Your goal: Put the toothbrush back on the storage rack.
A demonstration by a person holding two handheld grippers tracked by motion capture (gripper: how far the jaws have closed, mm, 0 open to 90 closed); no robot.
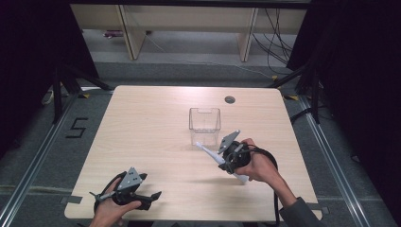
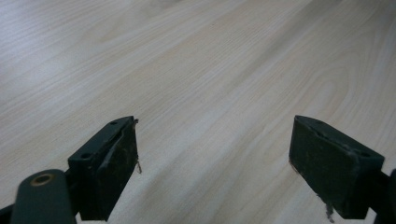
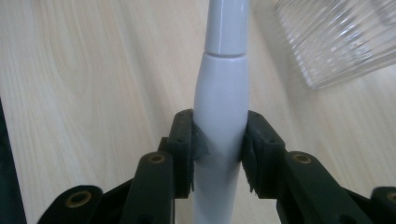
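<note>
**White toothbrush-shaped wand held beside the clear container**

The right gripper (image 1: pixel 226 158) is clamped on a long white plastic wand (image 1: pixel 218 160) with a thick rounded body that narrows into a slim neck, much like an electric toothbrush. In the right gripper view the two black jaws press against the thick white body (image 3: pixel 220 107) from either side, and the slim neck runs upward out of the top of that view. From the high view the wand lies at a slant: its thin tip points up and to the left toward the base of the container, while its thick end juts out below the person's right hand (image 1: pixel 257 165) toward the near side of the bench.

A clear, square, ribbed plastic container (image 1: pixel 204 125) stands upright on the pale wooden bench (image 1: pixel 142 137), just beyond the wand's tip and near the middle of the bench. A corner of its ribbed wall (image 3: pixel 336 42) shows at the upper right of the right gripper view, close beside the wand but apart from it.

The left gripper (image 1: pixel 156 195) rests low over the near left edge of the bench in the person's left hand (image 1: pixel 111 213). In the left gripper view its jaws stand wide apart with bare wood grain (image 2: pixel 210 93) between them and nothing held.

A small dark round grommet (image 1: pixel 230 100) sits in the bench near its far edge, behind the container.
</note>
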